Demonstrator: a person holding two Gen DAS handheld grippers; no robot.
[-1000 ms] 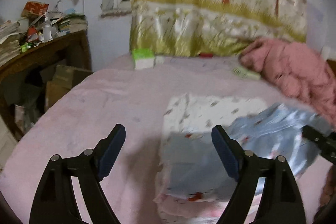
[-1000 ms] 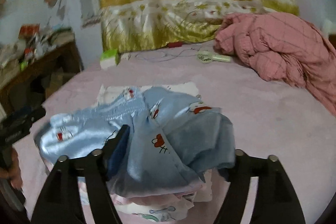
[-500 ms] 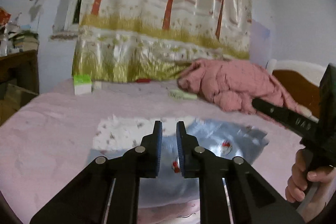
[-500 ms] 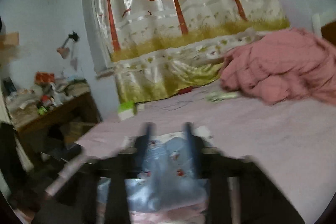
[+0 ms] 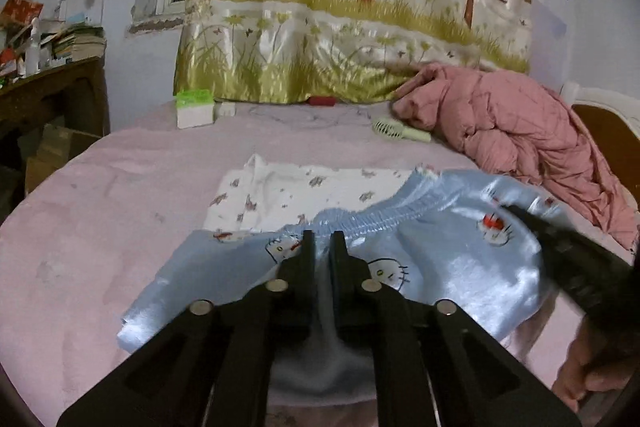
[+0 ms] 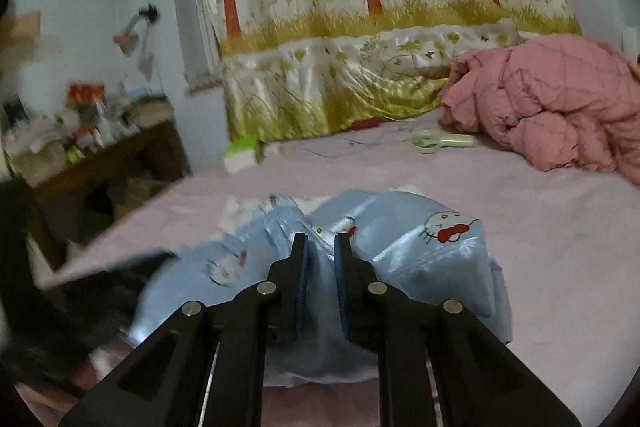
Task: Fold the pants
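left claw (image 5: 321,241) pinching blue pants (image 5: 448,267), right claw (image 6: 321,245) likewise

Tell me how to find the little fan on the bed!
Look at the pink bed, toward the far side below the tree curtain. The fan lies flat next to the heaped pink quilt. It is pale green, with a round grille and a straight handle, unlike the boxy green-topped pack further left.
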